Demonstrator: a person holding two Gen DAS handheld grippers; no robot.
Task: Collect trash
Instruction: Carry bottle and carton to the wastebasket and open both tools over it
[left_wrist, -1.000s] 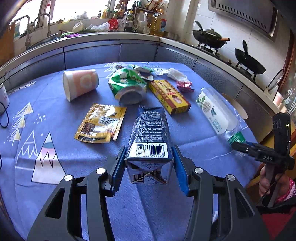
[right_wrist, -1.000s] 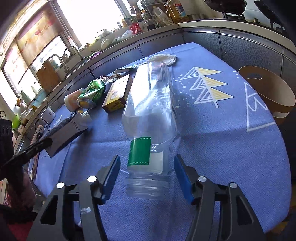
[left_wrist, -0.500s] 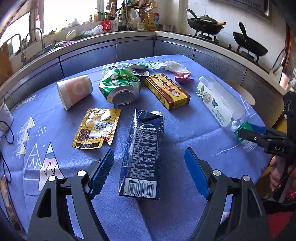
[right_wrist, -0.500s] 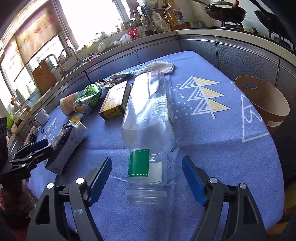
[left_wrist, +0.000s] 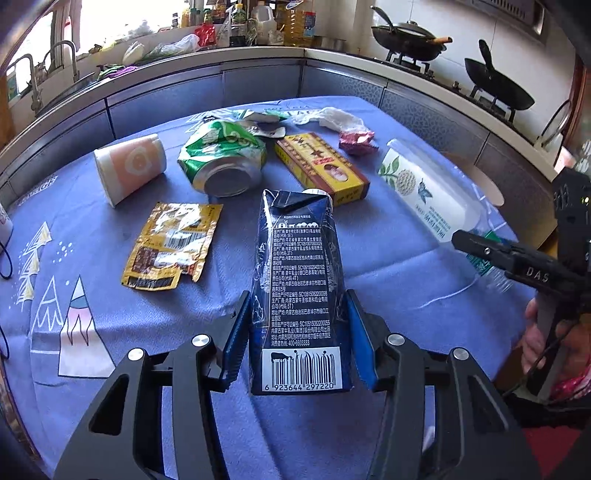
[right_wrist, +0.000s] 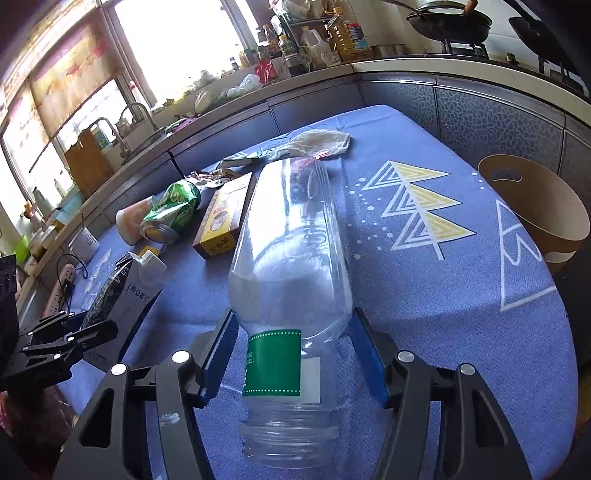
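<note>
Your left gripper (left_wrist: 295, 336) has its blue pads pressed against both sides of the carton (left_wrist: 299, 291), pinching it near the barcode end; the carton lies flat on the table (left_wrist: 92, 295), spout end pointing away from you. Your right gripper (right_wrist: 291, 354) brackets the bottle (right_wrist: 291, 258) at its shoulder — the pads sit at the plastic on either side, though whether they truly squeeze it cannot be told. The bottle lies on its side, open neck toward you, close to the near table edge.

Beyond the carton the trash crowds together: wrapper (left_wrist: 173, 247) to its left, can (left_wrist: 225, 162) and cup (left_wrist: 129, 166) behind that, box (left_wrist: 321, 166) just past the carton's spout. To the right of the bottle the cloth is bare out to the rounded edge, where a bin (right_wrist: 535, 206) stands just off the table.
</note>
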